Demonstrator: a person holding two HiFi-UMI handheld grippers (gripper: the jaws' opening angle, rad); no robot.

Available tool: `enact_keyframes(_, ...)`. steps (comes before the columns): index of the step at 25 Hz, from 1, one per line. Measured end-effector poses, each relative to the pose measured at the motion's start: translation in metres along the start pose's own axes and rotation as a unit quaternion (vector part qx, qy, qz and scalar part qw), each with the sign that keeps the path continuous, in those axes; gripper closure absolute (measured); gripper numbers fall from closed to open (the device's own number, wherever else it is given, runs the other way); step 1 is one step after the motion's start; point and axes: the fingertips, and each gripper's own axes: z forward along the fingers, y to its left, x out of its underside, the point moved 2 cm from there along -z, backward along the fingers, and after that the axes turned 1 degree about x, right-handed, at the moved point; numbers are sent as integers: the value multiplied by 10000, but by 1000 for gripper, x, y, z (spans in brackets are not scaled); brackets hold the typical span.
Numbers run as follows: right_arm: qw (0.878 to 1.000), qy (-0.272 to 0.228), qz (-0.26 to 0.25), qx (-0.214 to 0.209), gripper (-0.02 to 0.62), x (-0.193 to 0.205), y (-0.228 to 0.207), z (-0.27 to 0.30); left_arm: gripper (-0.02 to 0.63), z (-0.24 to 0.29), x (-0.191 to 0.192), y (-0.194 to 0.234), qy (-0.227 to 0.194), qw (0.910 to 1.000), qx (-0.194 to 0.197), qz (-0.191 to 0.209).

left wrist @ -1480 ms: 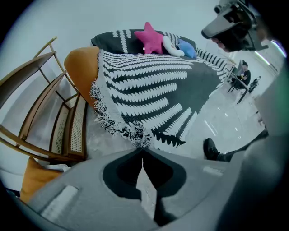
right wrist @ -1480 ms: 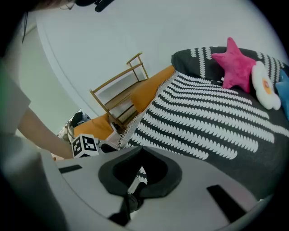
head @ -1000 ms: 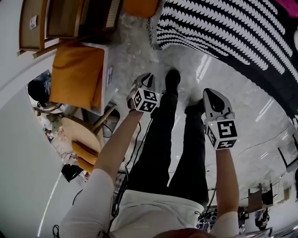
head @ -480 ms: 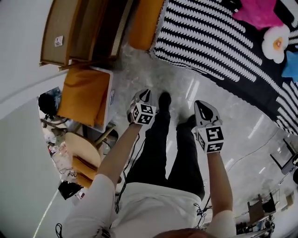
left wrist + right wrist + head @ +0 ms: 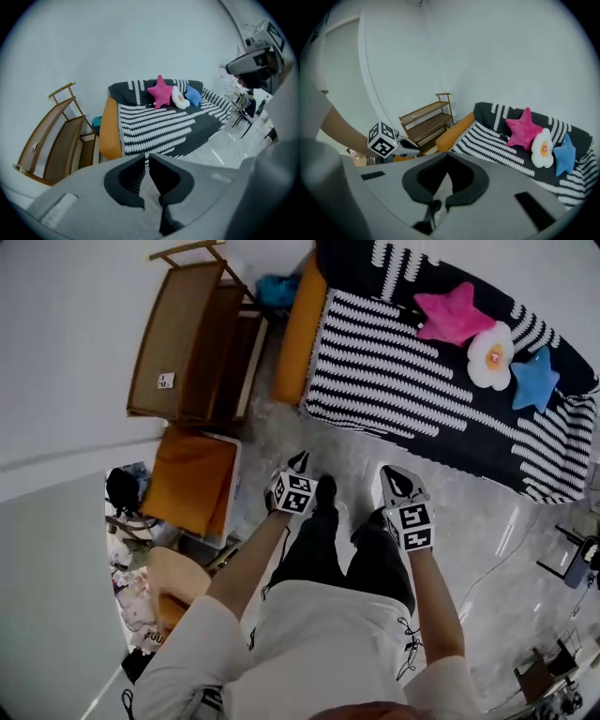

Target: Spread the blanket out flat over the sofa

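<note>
A black-and-white striped blanket (image 5: 422, 399) lies over the sofa (image 5: 298, 329), whose orange arm shows at the left end. In the left gripper view the blanket (image 5: 159, 126) covers both seat and backrest. A pink star cushion (image 5: 453, 315), a white flower cushion (image 5: 490, 354) and a blue star cushion (image 5: 534, 379) sit on it. My left gripper (image 5: 300, 461) and right gripper (image 5: 394, 474) hang over the floor in front of the sofa, well short of the blanket. Both are shut and hold nothing: the left gripper (image 5: 146, 157) and the right gripper (image 5: 447, 154) have their tips together.
A wooden shelf rack (image 5: 192, 343) stands left of the sofa. An orange padded stool (image 5: 187, 486) and a round wooden chair (image 5: 178, 582) sit at my left, with clutter beside them. Glossy marble floor (image 5: 487, 512) lies between me and the sofa. Dark chairs (image 5: 572, 559) stand at the right.
The head view has lifted, so the whole sofa with blanket and cushions now shows. Both grippers stay shut, side by side above my feet.
</note>
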Motion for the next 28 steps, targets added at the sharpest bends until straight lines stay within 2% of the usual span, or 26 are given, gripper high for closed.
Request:
enact_keyframes(7, 9955, -564, -34, 762, 592, -66, -2, -96, 580, -91, -75, -21, -350, 9982, 483, 56)
enact_keyframes(13, 9901, -801, 81, 1147, 592, -95, 4, -155, 580, -151, -118, -22, -725, 9940, 811, -80)
enact_keyframes(17, 9877, -977, 123, 1211, 592, -111, 19, -182, 580, -193, -144, -22, -987, 9884, 1090, -381)
enact_keyframes(24, 9811, -1472, 120, 1254, 592, -150, 29, -221, 580, -262, -190, -33, -1706, 9770, 1273, -124)
enact_keyframes(28, 9773, -1766, 33, 1166, 592, -171, 28, -238, 580, -292, -218, -31, -2168, 9679, 1256, -201)
